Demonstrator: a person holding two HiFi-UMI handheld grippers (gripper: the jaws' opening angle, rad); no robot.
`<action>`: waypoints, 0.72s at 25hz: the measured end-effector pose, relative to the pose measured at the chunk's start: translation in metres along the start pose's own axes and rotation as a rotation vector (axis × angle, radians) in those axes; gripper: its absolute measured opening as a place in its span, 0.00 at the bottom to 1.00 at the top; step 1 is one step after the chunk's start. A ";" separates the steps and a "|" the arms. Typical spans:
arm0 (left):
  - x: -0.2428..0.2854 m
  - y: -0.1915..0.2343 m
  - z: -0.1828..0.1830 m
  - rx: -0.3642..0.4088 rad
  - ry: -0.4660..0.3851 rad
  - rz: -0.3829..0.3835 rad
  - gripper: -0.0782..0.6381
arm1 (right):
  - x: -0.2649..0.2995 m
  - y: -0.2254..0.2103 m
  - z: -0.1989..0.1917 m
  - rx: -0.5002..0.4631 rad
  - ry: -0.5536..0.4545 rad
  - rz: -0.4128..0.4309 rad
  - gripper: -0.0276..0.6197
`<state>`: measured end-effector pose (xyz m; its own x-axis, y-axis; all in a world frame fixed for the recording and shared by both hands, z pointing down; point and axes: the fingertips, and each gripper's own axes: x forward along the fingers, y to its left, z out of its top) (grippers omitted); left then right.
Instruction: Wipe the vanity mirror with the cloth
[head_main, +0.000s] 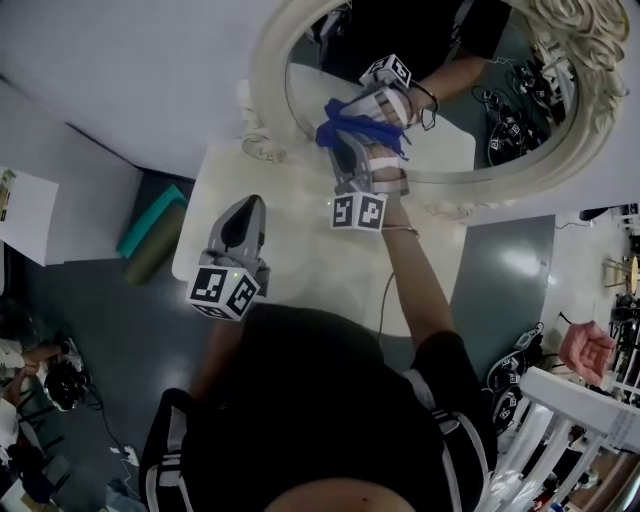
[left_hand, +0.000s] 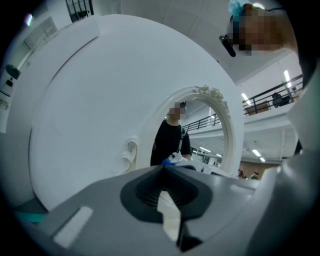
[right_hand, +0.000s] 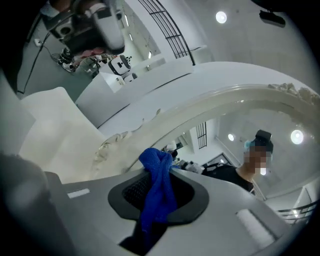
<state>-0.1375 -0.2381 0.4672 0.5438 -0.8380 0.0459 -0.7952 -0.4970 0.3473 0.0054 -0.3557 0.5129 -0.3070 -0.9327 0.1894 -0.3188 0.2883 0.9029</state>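
A blue cloth is bunched at the tip of the right gripper and appears to touch the glass of the vanity mirror, low on the left part of the oval. The cloth meets its own reflection there. The right gripper view shows its jaws clamped on the cloth, with a knot of blue fabric sticking out past the tips and more hanging down between the dark pads. The mirror has an ornate cream frame with carved scrolls, and it stands at the far edge of a white table. Its glass reflects the gripper, the cloth and the person's forearm. The person's right arm stretches forward over the table toward the mirror. The left gripper hovers over the near left part of the table, well apart from the mirror and pointing toward it. Its jaws are pressed together at the tips, with nothing held between them. The person wears a black top that fills the lower middle of the head view. A dark grey floor surrounds the table.
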 end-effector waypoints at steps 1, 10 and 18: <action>-0.001 0.001 0.001 0.002 0.001 0.003 0.12 | 0.001 0.011 -0.007 -0.006 0.008 0.011 0.14; -0.010 -0.002 0.005 0.006 0.010 0.013 0.12 | 0.002 0.061 -0.049 0.026 0.065 0.117 0.14; -0.024 -0.003 0.009 0.011 0.000 0.019 0.12 | -0.005 0.094 -0.083 0.207 0.126 0.230 0.14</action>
<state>-0.1503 -0.2187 0.4570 0.5288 -0.8472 0.0522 -0.8082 -0.4838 0.3357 0.0512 -0.3423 0.6291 -0.2831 -0.8540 0.4366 -0.4335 0.5200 0.7360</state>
